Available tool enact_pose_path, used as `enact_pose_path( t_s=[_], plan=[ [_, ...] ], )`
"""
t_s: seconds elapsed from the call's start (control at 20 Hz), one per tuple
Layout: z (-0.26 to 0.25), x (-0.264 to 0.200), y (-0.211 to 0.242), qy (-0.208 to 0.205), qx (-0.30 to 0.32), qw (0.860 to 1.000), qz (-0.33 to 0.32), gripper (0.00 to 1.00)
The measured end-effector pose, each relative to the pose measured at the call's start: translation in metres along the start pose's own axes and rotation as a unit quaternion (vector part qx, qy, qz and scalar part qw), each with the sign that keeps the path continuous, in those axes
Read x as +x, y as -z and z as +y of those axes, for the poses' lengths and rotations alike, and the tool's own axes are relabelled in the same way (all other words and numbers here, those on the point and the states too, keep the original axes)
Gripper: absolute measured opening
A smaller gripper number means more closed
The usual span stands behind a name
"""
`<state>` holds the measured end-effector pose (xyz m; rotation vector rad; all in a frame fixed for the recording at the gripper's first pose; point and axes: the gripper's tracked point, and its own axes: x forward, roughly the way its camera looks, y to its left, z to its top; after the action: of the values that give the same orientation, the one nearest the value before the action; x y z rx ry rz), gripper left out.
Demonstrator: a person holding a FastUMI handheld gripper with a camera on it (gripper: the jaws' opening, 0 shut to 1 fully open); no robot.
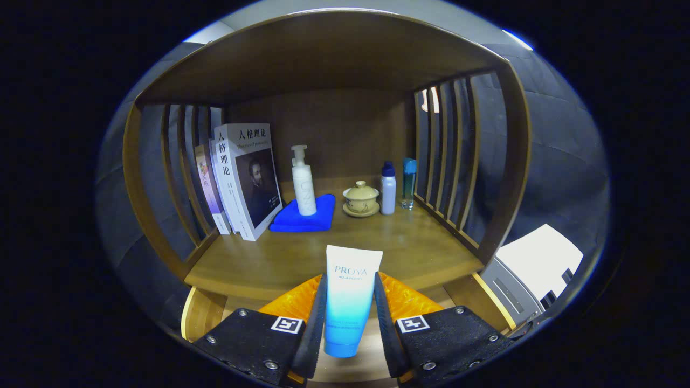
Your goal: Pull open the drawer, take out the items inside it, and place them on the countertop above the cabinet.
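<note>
jaws clamped on tube point(349, 302) in our gripper point(350, 293), "proya" printed on it; beyond, countertop point(409, 248) with books point(245, 180), pump bottle point(303, 186).

From my remote seat, this reads as a staged home corner inside a booth: a wooden cabinet point(334, 258) with slatted sides fills mid-frame, holding books point(245, 178) at left, a pump bottle point(303, 183) on a blue cloth point(307, 215), a lidded teacup point(360, 198) and two small bottles point(396, 186) at centre. Dark padded walling, possibly fabric, surrounds it.
</note>
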<state>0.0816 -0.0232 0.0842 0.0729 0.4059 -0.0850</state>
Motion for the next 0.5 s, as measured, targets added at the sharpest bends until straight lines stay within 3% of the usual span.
enact_pose_path(
  t_s=[0.5],
  plan=[
    [0.007, 0.099, -0.011, -0.034, -0.047, 0.998, 0.013, 0.50]
  ],
)
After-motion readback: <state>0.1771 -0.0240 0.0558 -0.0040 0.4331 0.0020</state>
